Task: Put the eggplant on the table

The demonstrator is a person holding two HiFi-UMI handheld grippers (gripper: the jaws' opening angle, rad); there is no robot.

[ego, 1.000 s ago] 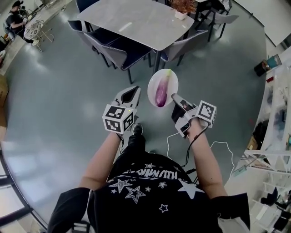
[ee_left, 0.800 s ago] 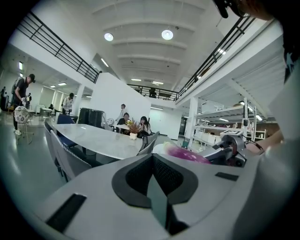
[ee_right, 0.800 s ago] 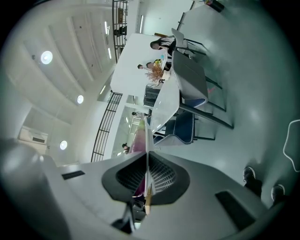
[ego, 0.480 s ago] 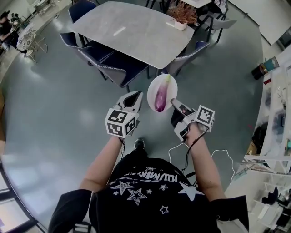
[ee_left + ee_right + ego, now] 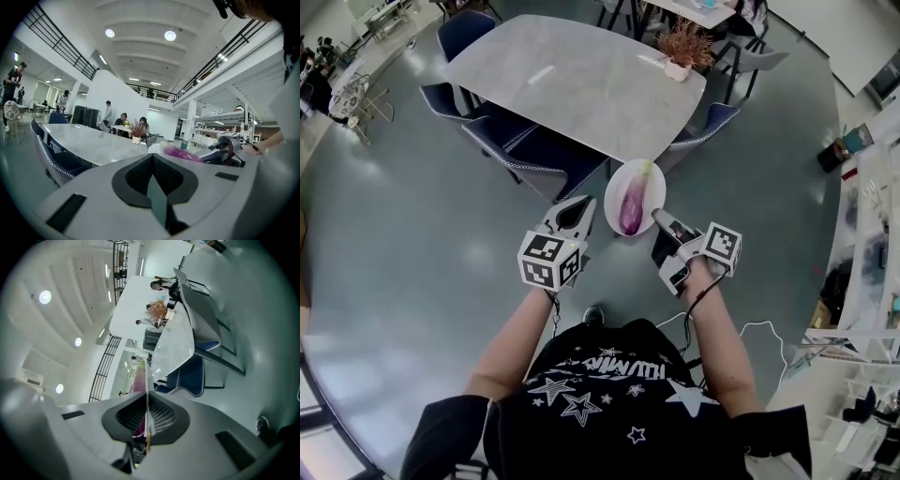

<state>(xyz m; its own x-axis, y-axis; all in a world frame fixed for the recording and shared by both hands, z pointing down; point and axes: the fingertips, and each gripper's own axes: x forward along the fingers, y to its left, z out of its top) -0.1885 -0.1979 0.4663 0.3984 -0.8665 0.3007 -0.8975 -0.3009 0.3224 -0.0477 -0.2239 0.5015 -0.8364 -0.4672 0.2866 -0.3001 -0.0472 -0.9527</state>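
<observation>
carrying eggplant [image 5: 632,206] on plate [image 5: 616,186], right gripper [image 5: 659,217] pinching plate rim, left gripper [image 5: 579,206] closed, empty

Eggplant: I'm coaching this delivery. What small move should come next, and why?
Probably carry the plate forward until it is over the table. The right hand-held gripper is shut on the plate's rim, the eggplant lies on it, and the plate hangs just short of the table's near edge.
</observation>
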